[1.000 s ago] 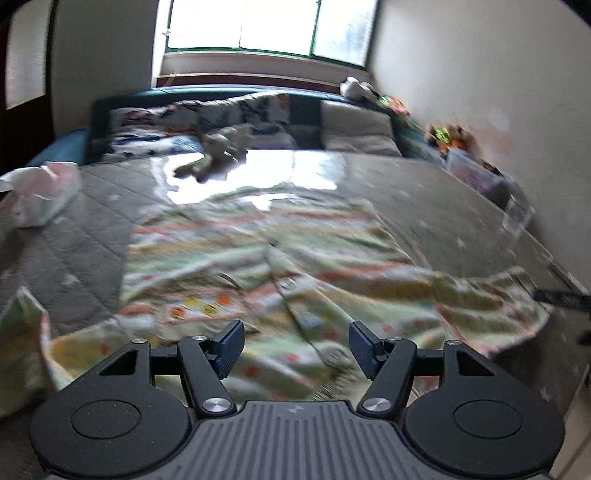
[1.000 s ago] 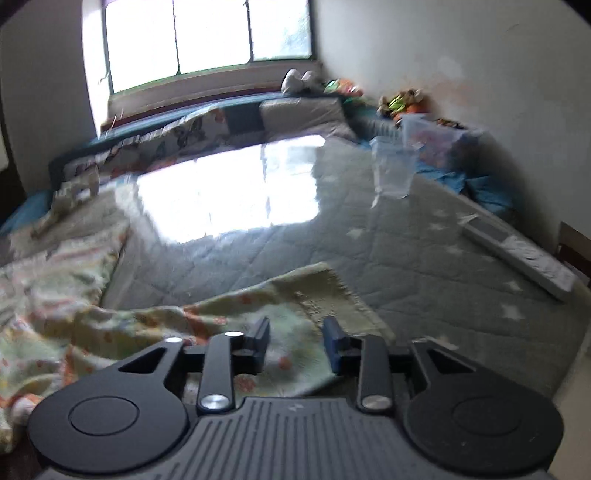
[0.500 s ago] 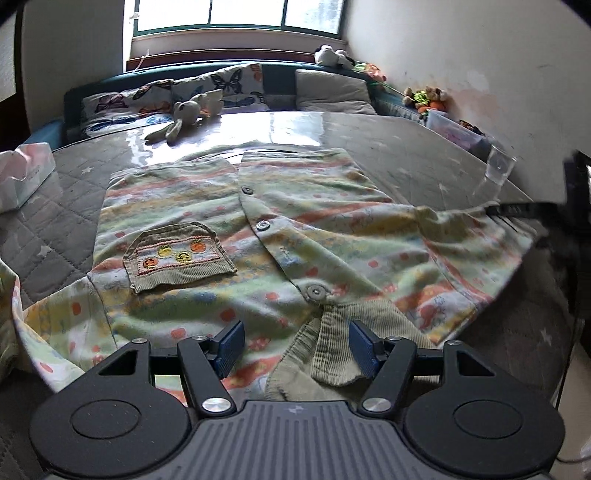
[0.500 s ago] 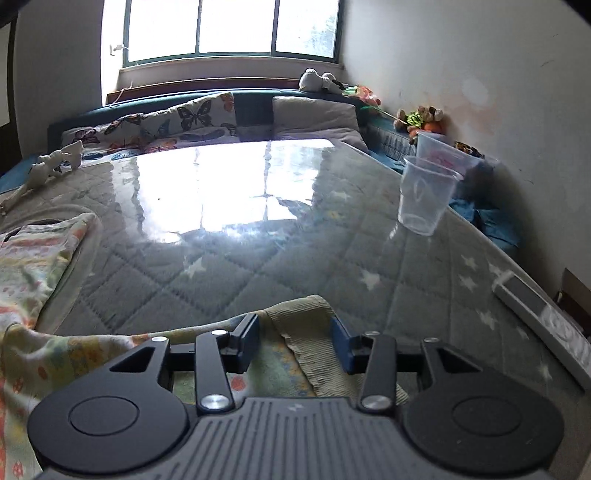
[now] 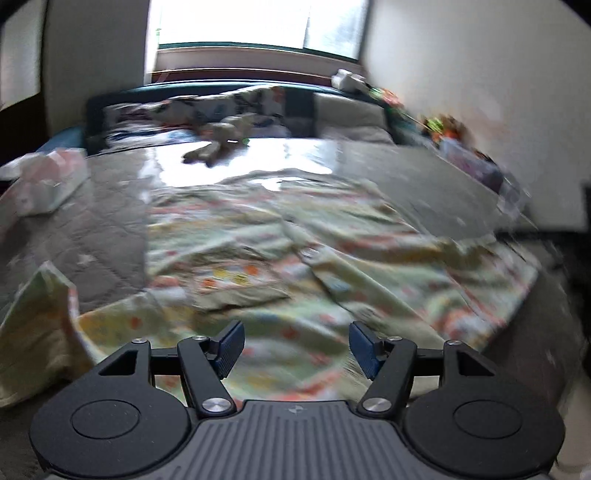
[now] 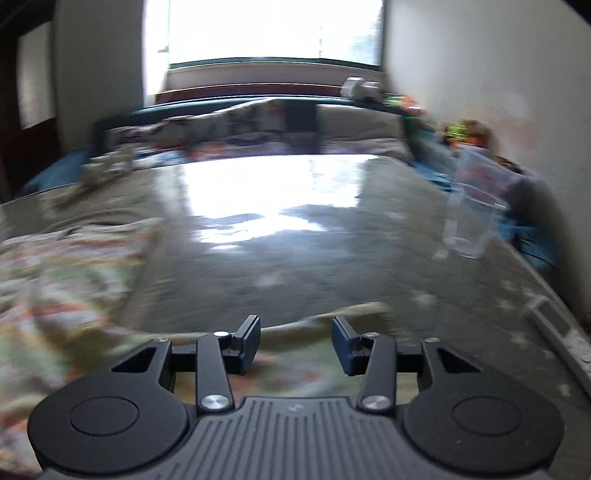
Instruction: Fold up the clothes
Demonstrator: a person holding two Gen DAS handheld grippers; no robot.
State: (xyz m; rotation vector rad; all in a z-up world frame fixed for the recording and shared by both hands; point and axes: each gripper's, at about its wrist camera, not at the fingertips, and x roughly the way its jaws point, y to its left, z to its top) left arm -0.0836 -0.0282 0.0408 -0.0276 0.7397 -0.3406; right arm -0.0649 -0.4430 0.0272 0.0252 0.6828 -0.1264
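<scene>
The shirt (image 5: 295,258) is spread, rumpled, on the quilted table (image 5: 103,229), front up, with its pocket (image 5: 236,280) showing. Both views are blurred by motion, so fine detail cannot be read.

The left gripper (image 5: 295,345) is seen with its jaws wide apart and nothing between them; it hovers over the shirt's near edge. The right gripper (image 6: 295,341) is likewise open and empty, with the cuff (image 6: 369,310) of one sleeve lying just beyond its fingertips.

The step in hand is judged to be a first grasp for folding a sleeve inward. It would be done well if the cuff were taken by its ribbed edge in a single layer, the body pinned or held near the shoulder by the left gripper, and the sleeve carried over flat so that no crease is dragged into the body.

The shirt's long axis runs away from the left gripper toward the window (image 5: 258,22); which end is the collar cannot be told through the blur. A sleeve is stretched sideways from the shirt toward the cup (image 6: 472,221), which stands well apart from it.
</scene>
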